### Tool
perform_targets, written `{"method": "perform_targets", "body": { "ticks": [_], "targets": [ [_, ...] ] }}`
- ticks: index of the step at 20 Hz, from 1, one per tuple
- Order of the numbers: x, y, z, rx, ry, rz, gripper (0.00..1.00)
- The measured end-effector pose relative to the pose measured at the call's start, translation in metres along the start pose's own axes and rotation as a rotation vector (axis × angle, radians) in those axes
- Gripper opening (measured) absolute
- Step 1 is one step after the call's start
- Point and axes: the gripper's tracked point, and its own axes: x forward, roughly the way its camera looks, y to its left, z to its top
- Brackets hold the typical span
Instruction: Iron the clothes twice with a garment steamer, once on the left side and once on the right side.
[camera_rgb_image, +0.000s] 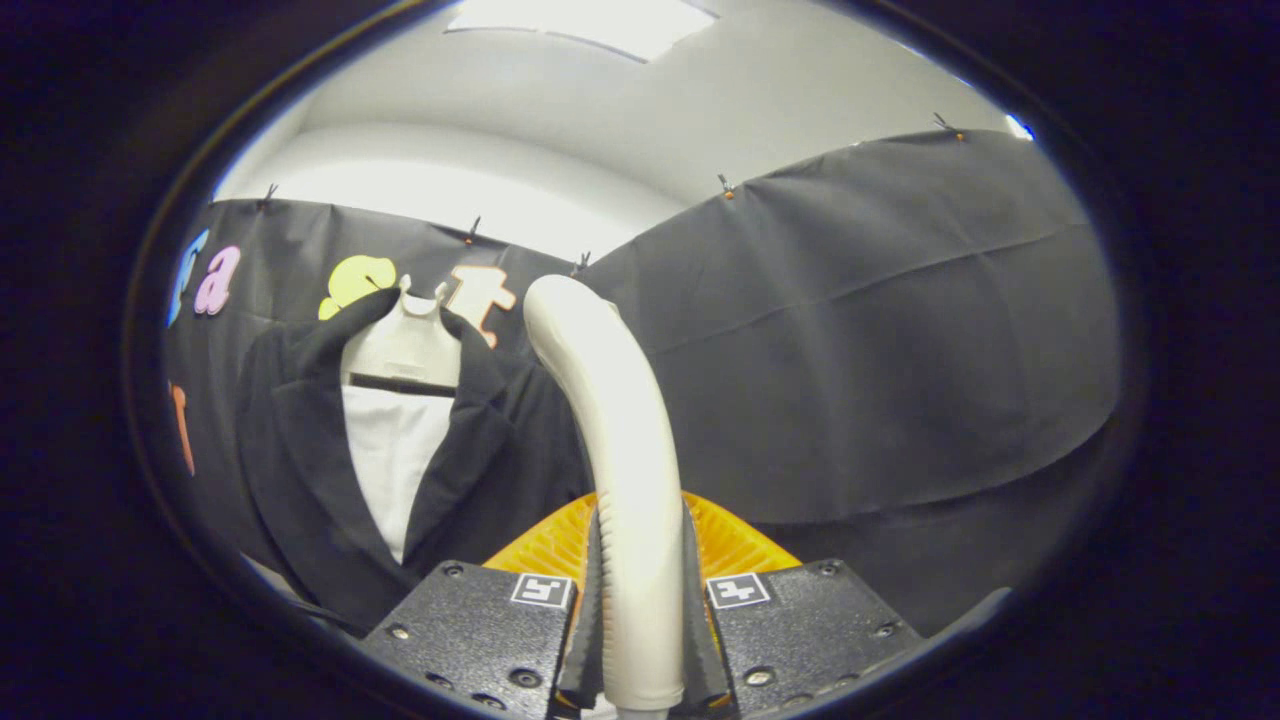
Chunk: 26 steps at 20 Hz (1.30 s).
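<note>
Steamer clamped upright in the tool, jacket beyond.

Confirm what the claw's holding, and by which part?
The claw is shut on the garment steamer, both fingers pressing its white handle low down; its head curves up beside the hanging black jacket.

One camera rides on the gripper and looks forward along its two fingers, which show close at the lower part of the view. It faces slightly upward, taking in the booth's black cloth wall and the ceiling above it. The steamer handle clamped between the jaws stands nearest the lens (it curves up through the centre). The jacket hangs beyond, off to the left.
</note>
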Motion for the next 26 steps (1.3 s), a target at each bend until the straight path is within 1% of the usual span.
{"method": "perform_targets", "body": {
  "ticks": [3, 5, 9, 12, 16, 19, 23, 26],
  "targets": [
    [0.049, 0.011, 0.012, -0.028, -0.046, 0.019, 0.36],
    [0.075, 0.024, 0.010, -0.053, -0.059, 0.038, 0.36],
    [0.114, 0.054, -0.002, -0.087, -0.046, 0.086, 0.36],
    [0.133, 0.067, -0.013, -0.182, -0.046, 0.058, 0.36],
    [0.131, 0.072, -0.032, -0.287, -0.059, 0.025, 0.36],
    [0.122, 0.065, -0.041, -0.320, -0.072, 0.006, 0.36],
    [0.114, 0.060, -0.055, -0.367, -0.040, 0.001, 0.36],
    [0.091, 0.054, -0.083, -0.397, -0.008, 0.000, 0.36]
  ]
}}
